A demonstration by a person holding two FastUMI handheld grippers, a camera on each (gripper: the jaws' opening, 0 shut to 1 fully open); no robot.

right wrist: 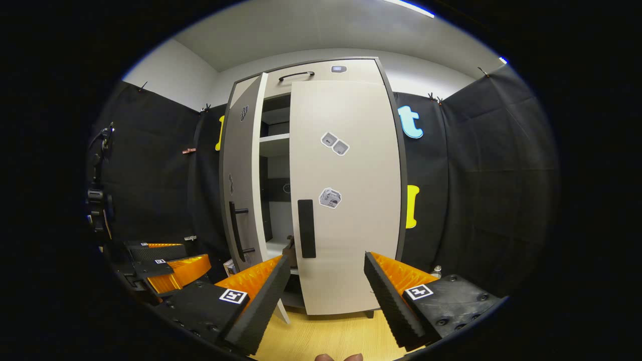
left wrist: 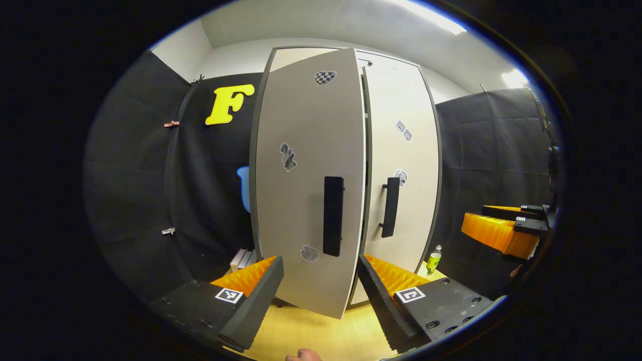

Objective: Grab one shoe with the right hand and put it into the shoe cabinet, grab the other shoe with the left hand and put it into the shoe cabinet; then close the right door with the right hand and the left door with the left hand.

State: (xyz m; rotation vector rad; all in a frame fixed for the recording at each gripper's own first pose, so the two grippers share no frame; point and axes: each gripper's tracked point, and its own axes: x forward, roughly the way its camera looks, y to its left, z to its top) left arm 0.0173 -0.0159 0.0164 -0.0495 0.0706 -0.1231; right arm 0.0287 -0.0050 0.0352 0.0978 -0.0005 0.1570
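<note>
The tall pale shoe cabinet (left wrist: 401, 90) stands straight ahead. Its left door (left wrist: 306, 150) hangs partly open and swung toward me, with a black handle (left wrist: 333, 215). The right door (left wrist: 404, 200) lies flat against the cabinet front, its handle (left wrist: 390, 206) beside the gap. My left gripper (left wrist: 320, 260) is open just short of the left door's lower part, holding nothing. In the right gripper view my right gripper (right wrist: 327, 256) is open and empty before the right door (right wrist: 351, 225). The left door (right wrist: 241, 190) stands ajar there, showing shelves (right wrist: 275, 138). No shoe can be made out.
The floor (left wrist: 311, 336) is light wood. A small green bottle (left wrist: 434, 259) stands at the cabinet's right foot and white flat items (left wrist: 243, 258) lean at its left. The right gripper (left wrist: 506, 228) is off to the right, and the left gripper (right wrist: 165, 263) sits low left.
</note>
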